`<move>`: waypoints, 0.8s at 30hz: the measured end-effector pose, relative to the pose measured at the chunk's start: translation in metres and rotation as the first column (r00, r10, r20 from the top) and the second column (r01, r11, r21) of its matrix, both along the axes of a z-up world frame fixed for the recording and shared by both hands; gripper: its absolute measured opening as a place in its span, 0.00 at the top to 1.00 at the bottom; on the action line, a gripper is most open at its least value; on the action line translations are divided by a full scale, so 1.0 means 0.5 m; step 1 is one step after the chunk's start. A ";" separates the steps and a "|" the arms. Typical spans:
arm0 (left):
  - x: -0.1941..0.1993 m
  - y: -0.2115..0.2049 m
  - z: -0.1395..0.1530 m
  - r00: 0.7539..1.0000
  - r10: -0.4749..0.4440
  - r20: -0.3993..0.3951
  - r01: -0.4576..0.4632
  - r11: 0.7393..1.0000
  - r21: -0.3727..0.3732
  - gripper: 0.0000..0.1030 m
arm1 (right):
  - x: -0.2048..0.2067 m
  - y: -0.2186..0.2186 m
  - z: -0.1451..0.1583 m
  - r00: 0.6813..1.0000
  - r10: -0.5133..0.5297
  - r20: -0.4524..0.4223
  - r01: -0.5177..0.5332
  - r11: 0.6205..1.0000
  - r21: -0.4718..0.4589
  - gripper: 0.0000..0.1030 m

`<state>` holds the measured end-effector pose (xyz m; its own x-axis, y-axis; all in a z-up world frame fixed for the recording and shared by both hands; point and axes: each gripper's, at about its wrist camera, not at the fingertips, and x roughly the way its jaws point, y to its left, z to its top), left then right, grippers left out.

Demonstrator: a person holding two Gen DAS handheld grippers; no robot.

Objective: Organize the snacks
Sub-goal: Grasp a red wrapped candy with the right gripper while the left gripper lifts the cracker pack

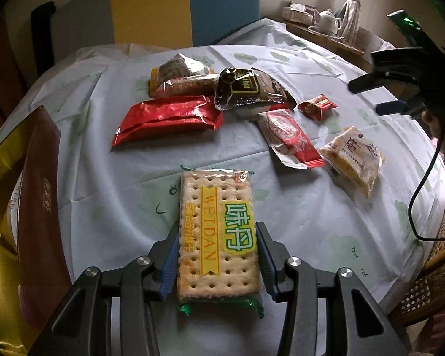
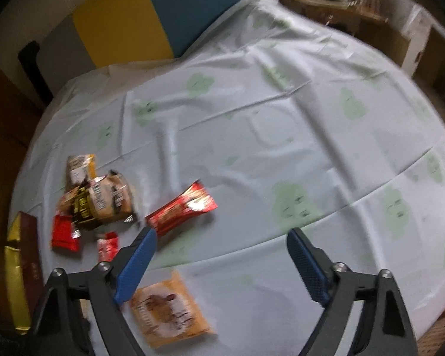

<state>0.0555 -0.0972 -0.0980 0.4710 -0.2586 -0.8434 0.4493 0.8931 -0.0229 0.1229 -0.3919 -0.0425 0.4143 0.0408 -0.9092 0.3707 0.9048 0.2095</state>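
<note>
My left gripper (image 1: 218, 231) is shut on a clear cracker pack (image 1: 218, 231) with a yellow "WEIDAN" band, held by its long sides above the table. Beyond it lie a long red pack (image 1: 169, 121), a dark brown pack (image 1: 249, 89), a red-and-white pastry pack (image 1: 290, 139), a small red candy (image 1: 319, 106) and a pale pastry pack (image 1: 353, 160). My right gripper (image 2: 222, 234) is open and empty above the table; an orange pack (image 2: 170, 311) lies under its left finger and a red pack (image 2: 182, 212) just ahead.
A maroon and gold box (image 1: 29, 207) stands open at the left table edge; it also shows in the right wrist view (image 2: 22, 273). The light blue tablecloth (image 2: 281, 133) covers the round table. A teapot (image 1: 327, 19) sits on a side shelf.
</note>
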 end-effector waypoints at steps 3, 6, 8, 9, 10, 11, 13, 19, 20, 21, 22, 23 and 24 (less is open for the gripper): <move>-0.001 0.005 0.000 1.000 0.000 0.005 0.000 1.000 -0.015 0.54 | 0.016 0.019 -0.018 0.999 0.013 -0.031 -0.011 0.998 0.070 0.38; -0.004 0.006 -0.001 1.000 -0.001 0.014 0.001 1.000 -0.021 0.54 | 0.039 0.045 -0.036 0.999 0.014 -0.052 -0.009 0.995 0.098 0.38; -0.005 0.007 -0.001 1.000 0.002 0.017 -0.002 1.000 -0.027 0.54 | 0.062 0.055 -0.057 0.997 -0.004 -0.078 0.015 0.990 0.141 0.38; -0.006 0.008 -0.001 1.000 0.003 0.018 -0.003 1.000 -0.030 0.54 | 0.073 0.059 -0.066 0.996 -0.013 -0.086 0.027 0.987 0.157 0.40; -0.006 0.008 0.000 1.000 0.005 0.020 -0.004 0.999 -0.032 0.54 | 0.087 0.065 -0.073 0.996 -0.018 -0.090 0.032 0.988 0.151 0.40; -0.007 0.009 0.000 1.000 0.005 0.021 -0.004 0.999 -0.033 0.54 | 0.100 0.071 -0.078 0.995 -0.022 -0.092 0.034 0.991 0.128 0.40; -0.006 0.009 0.000 1.000 0.005 0.019 -0.004 0.999 -0.039 0.54 | 0.123 0.081 -0.090 0.993 -0.024 -0.112 0.034 0.996 0.087 0.44; -0.007 0.015 -0.001 1.000 0.012 0.020 -0.010 0.998 -0.059 0.54 | 0.161 0.124 -0.075 0.978 0.146 -0.150 -0.165 0.979 -0.121 0.77; -0.008 0.014 -0.001 1.000 0.014 0.024 -0.013 0.998 -0.057 0.54 | 0.158 0.132 -0.070 0.967 0.196 -0.161 -0.223 0.960 -0.167 0.77; -0.009 0.013 -0.002 0.999 0.015 0.029 -0.014 0.999 -0.052 0.54 | 0.154 0.135 -0.072 0.958 0.224 -0.179 -0.257 0.948 -0.186 0.77; -0.009 0.012 -0.002 0.999 0.015 0.032 -0.014 0.999 -0.049 0.54 | 0.148 0.134 -0.081 0.944 0.252 -0.212 -0.292 0.938 -0.186 0.77; -0.011 0.012 -0.002 0.999 0.015 0.036 -0.013 0.999 -0.047 0.54 | 0.141 0.131 -0.090 0.936 0.268 -0.230 -0.312 0.933 -0.180 0.77; -0.012 0.012 -0.003 0.999 0.015 0.038 -0.013 0.999 -0.046 0.54 | 0.133 0.130 -0.096 0.932 0.284 -0.226 -0.327 0.927 -0.183 0.77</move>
